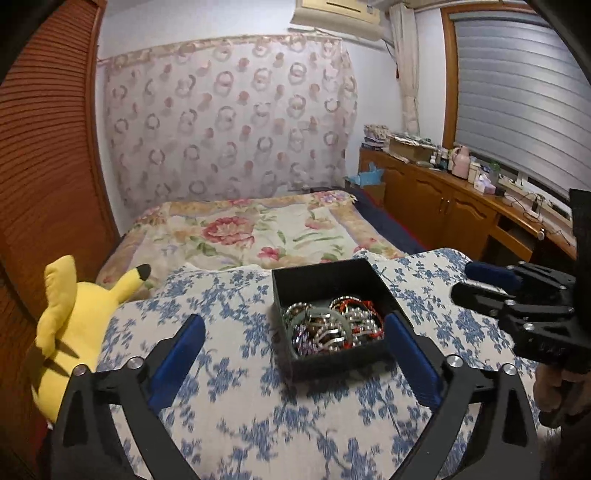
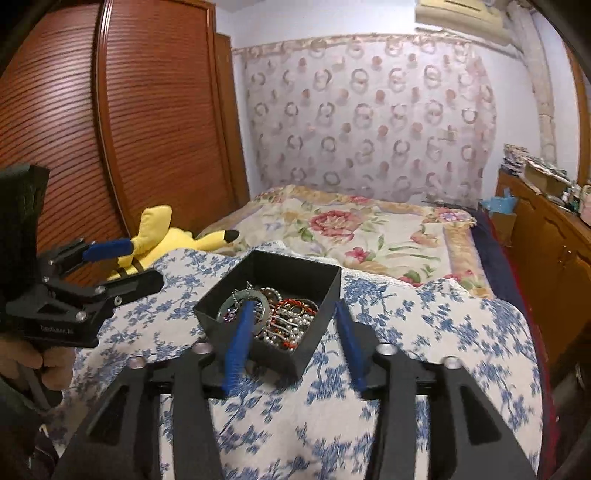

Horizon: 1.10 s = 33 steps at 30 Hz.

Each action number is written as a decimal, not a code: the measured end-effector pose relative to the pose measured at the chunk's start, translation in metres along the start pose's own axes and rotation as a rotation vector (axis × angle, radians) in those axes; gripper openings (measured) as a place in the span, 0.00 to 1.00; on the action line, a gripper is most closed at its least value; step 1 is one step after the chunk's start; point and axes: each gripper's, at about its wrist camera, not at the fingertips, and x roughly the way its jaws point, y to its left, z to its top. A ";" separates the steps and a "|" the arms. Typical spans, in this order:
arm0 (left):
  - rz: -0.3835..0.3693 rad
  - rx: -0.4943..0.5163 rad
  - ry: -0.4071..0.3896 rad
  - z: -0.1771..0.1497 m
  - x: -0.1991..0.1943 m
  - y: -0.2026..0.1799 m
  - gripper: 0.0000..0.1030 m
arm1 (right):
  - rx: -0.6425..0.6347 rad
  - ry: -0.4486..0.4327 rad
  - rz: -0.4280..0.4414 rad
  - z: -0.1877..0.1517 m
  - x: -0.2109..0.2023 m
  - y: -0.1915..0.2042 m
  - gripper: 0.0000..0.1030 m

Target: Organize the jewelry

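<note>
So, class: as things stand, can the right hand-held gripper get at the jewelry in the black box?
Probably yes. The right hand-held gripper is open just in front of the box, which has no lid. The jewelry lies exposed, and the left hand-held gripper is off to the side, not over it.

We see a bed (image 1: 255,236) with a floral cover against a wall hung with a patterned curtain (image 1: 229,118). A slatted wardrobe (image 2: 140,122) stands left. Wooden cabinets (image 1: 443,199) run under a shuttered window (image 1: 517,96). The unit above (image 1: 336,14) is probably an air conditioner.
</note>
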 end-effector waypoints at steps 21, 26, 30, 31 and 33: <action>0.108 -0.067 -0.031 -0.052 -0.077 0.000 0.92 | 0.082 -0.124 -0.145 -0.044 -0.092 0.024 0.98; 0.113 -0.071 -0.023 -0.056 -0.077 0.001 0.92 | 0.087 -0.123 -0.148 -0.050 -0.091 0.026 0.98; 0.112 -0.076 -0.021 -0.058 -0.078 0.002 0.92 | 0.089 -0.121 -0.155 -0.054 -0.091 0.026 0.98; 0.113 -0.075 -0.021 -0.058 -0.078 0.002 0.92 | 0.090 -0.120 -0.159 -0.054 -0.091 0.026 0.98; 0.111 -0.074 -0.026 -0.058 -0.078 0.002 0.92 | 0.093 -0.118 -0.161 -0.055 -0.090 0.026 0.98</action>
